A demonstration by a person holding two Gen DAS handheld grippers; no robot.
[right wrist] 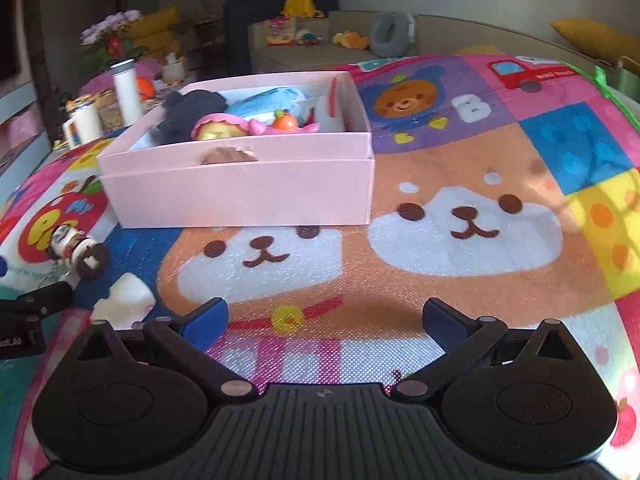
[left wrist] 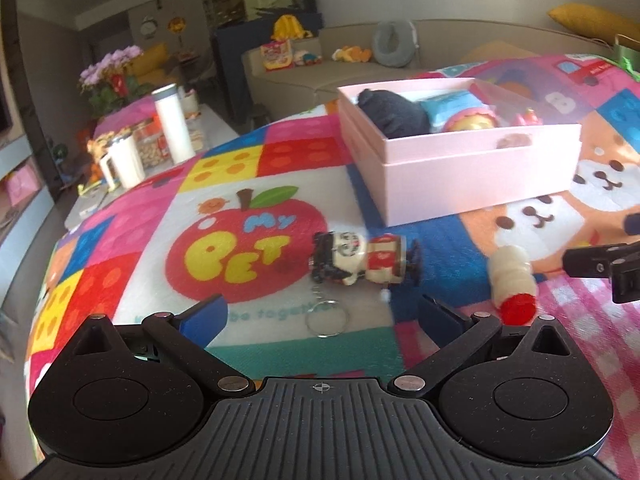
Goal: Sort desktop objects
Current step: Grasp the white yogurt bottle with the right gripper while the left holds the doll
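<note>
- Sorting loose desk items into the pink box (left wrist: 472, 168); judged stage: part done, since the box already holds a dark cloth bundle (left wrist: 394, 114), a blue packet (left wrist: 452, 102) and a pink-rimmed toy (left wrist: 474, 120), while two items remain out on the mat.
- Item remaining, one: figurine keychain (left wrist: 360, 258), lying on its side at the right edge of the printed apple, its ring (left wrist: 326, 322) trailing toward me; just ahead of my left gripper (left wrist: 320, 316).
- Item remaining, two: small white bottle with red cap (left wrist: 514, 280), lying on the mat to the right of the figurine, cap end nearest me.
- Left gripper: jaws spread wide, nothing between them.
- Right gripper (right wrist: 326, 318): likewise spread and empty, hovering over the printed dog faces, near side of the box; the bottle sits at its near left.
- Next move, as I judge it: advance the left jaws around the figurine's body, close, lift, carry it far and right over the box wall. The loose ring may snag.
- Surface: bright patchwork play mat (left wrist: 248, 160), soft-looking, patterned with blocks, apple, animals.
- Room: white mug (left wrist: 124, 160) and tall white flask (left wrist: 174, 124) at far left; sofa (left wrist: 304, 76), cushions and flowers (left wrist: 110, 66) beyond.
</note>
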